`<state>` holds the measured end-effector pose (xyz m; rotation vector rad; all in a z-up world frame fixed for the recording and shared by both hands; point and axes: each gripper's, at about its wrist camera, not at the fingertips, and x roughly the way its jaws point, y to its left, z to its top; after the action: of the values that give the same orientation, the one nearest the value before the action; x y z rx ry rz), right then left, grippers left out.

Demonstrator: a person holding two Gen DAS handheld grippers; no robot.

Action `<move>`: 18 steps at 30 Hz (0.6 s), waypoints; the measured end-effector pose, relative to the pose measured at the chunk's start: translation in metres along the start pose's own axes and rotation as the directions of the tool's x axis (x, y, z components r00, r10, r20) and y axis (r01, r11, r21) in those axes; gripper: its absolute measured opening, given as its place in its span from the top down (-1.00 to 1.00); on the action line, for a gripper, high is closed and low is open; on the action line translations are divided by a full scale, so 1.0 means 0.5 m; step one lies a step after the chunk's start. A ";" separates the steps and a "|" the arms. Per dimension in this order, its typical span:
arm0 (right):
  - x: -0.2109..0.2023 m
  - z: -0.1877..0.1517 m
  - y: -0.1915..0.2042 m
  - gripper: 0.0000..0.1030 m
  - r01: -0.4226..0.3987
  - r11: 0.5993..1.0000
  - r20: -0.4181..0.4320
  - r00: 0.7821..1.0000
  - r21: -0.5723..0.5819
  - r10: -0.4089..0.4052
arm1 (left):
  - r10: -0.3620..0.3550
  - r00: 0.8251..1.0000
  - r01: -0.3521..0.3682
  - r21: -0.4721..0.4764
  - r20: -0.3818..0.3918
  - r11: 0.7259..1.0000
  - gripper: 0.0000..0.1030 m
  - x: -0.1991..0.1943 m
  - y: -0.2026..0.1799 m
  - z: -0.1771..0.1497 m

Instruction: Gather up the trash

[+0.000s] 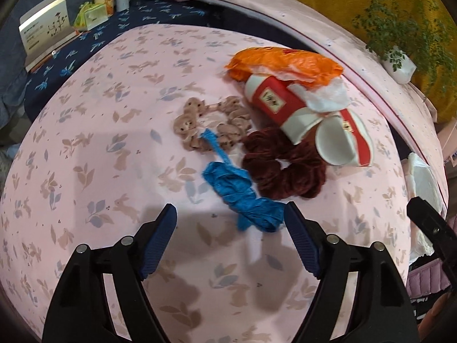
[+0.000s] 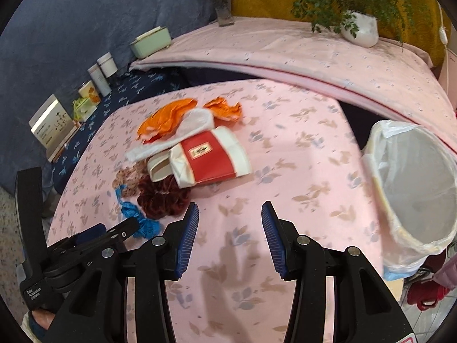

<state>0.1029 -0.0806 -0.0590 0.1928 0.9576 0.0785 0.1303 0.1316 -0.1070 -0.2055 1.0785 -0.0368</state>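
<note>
**Both jaws open over a littered tabletop**

Softly patterned in rabbits and leaves, a pink cloth covers the tabletop (image 1: 85,131). At the left of the heap lies a beige scrunchie (image 1: 211,123), puckered and dotted. A crinkled blue wrapper (image 1: 242,194) trails from it toward the left gripper (image 1: 230,223), whose ribbed blue jaws stand open and empty, the wrapper's near end between them. Next comes a dark red scrunchie (image 1: 282,168), plush like velvet, touching the wrapper. Over its far edge lie two crushed red-and-white paper cups (image 1: 277,103), one with its white mouth gaping. Behind them sits a crumpled orange bag (image 1: 285,63), thin and glossy, with white tissue (image 1: 325,97) beside it.

The right gripper (image 2: 230,228) hovers over bare cloth, jaws open, holding nothing. At the tabletop's right edge stands a round bin (image 2: 411,194) lined with translucent white plastic. Beyond are a blue wall, a mustard wall and a potted fern (image 2: 357,14).
</note>
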 end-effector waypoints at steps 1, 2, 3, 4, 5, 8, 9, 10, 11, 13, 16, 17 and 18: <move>0.006 -0.002 0.006 0.12 -0.005 1.000 -0.006 1.000 -0.001 0.005 | 0.002 1.000 -0.002 -0.005 -0.004 1.000 -0.43 0.005 0.005 0.001; 0.013 -0.003 0.013 0.12 -0.010 1.000 -0.011 1.000 -0.002 0.010 | 0.003 1.000 -0.003 -0.011 -0.009 1.000 -0.43 0.010 0.010 0.003; 0.020 -0.003 0.019 0.12 -0.013 1.000 -0.016 1.000 -0.004 0.013 | 0.003 1.000 -0.003 -0.017 -0.011 1.000 -0.43 0.014 0.013 0.004; 0.028 -0.002 0.026 0.12 -0.017 1.000 -0.021 1.000 -0.007 0.016 | 0.003 1.000 -0.003 -0.021 -0.013 1.000 -0.43 0.018 0.016 0.007; 0.035 -0.001 0.031 0.12 -0.019 1.000 -0.025 1.000 -0.009 0.019 | 0.005 1.000 -0.005 -0.022 -0.015 1.000 -0.43 0.022 0.017 0.009; 0.057 0.003 0.046 0.12 -0.023 1.000 -0.041 0.999 -0.011 0.023 | 0.008 1.000 -0.008 -0.017 -0.029 1.000 -0.32 0.037 0.016 0.013; 0.064 0.004 0.048 0.12 -0.026 1.000 -0.047 0.999 -0.010 0.025 | 0.004 0.999 -0.005 -0.015 -0.034 1.000 -0.26 0.041 0.016 0.014; 0.073 0.006 0.052 0.12 -0.027 1.000 -0.054 0.998 -0.009 0.027 | 0.009 0.999 -0.009 -0.012 -0.033 1.000 -0.23 0.043 0.016 0.016; 0.081 0.008 0.055 0.11 -0.029 1.000 -0.062 0.998 -0.008 0.028 | 0.009 0.999 -0.009 -0.007 -0.031 1.000 -0.18 0.043 0.014 0.017; 0.096 0.011 0.061 0.12 -0.031 0.999 -0.079 0.996 -0.009 0.031 | -0.010 0.999 0.010 0.005 -0.034 1.000 0.04 0.044 0.011 0.021; 0.116 0.015 0.069 0.11 -0.032 0.999 -0.097 0.995 -0.010 0.031 | -0.037 0.998 0.037 0.007 -0.041 0.999 0.40 0.045 0.010 0.027; 0.122 0.017 0.072 0.11 -0.031 0.999 -0.102 0.994 -0.012 0.030 | -0.046 0.998 0.046 0.010 -0.044 0.999 0.46 0.046 0.010 0.028; 0.129 0.018 0.075 0.11 -0.030 0.999 -0.107 0.994 -0.012 0.028 | -0.054 0.997 0.054 0.014 -0.049 0.998 0.51 0.047 0.010 0.030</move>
<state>0.1482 -0.0354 -0.0985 0.1911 1.0610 0.1229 0.1541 0.1355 -0.1216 -0.2211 1.1205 -0.0987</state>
